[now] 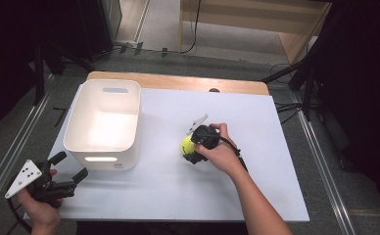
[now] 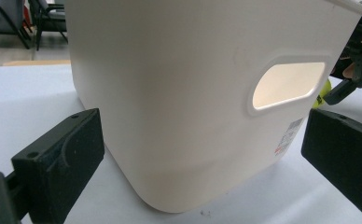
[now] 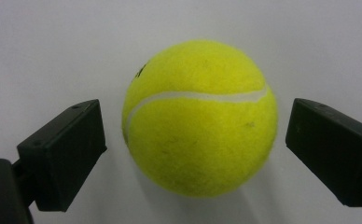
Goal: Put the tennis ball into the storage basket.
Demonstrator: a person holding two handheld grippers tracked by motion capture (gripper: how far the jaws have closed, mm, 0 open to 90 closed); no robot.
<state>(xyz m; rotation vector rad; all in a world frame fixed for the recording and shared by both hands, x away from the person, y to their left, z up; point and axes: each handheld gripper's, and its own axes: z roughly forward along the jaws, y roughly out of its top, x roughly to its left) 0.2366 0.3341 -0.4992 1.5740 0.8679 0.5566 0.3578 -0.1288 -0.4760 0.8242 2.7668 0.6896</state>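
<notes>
A yellow-green tennis ball [image 1: 187, 145] rests on the white table top [image 1: 237, 191], right of a white plastic bin [image 1: 129, 147]. My right gripper [image 1: 191, 151] points down over the ball. In the right gripper view the ball [image 3: 200, 116] lies between the two black jaws with a small gap on each side, so the right gripper [image 3: 195, 140] is open. My left gripper [image 1: 72, 165] is open at the table's near left corner, facing the bin's near wall [image 2: 170, 93] with nothing between its jaws. A sliver of the ball [image 2: 323, 93] peeks past the bin.
The bin's inside looks bare and lit, with a handle slot [image 2: 288, 84] in its near wall. A wooden strip [image 1: 178, 82] edges the table's far side. Dark stands and cables [image 1: 300, 83] crowd the floor at the back right.
</notes>
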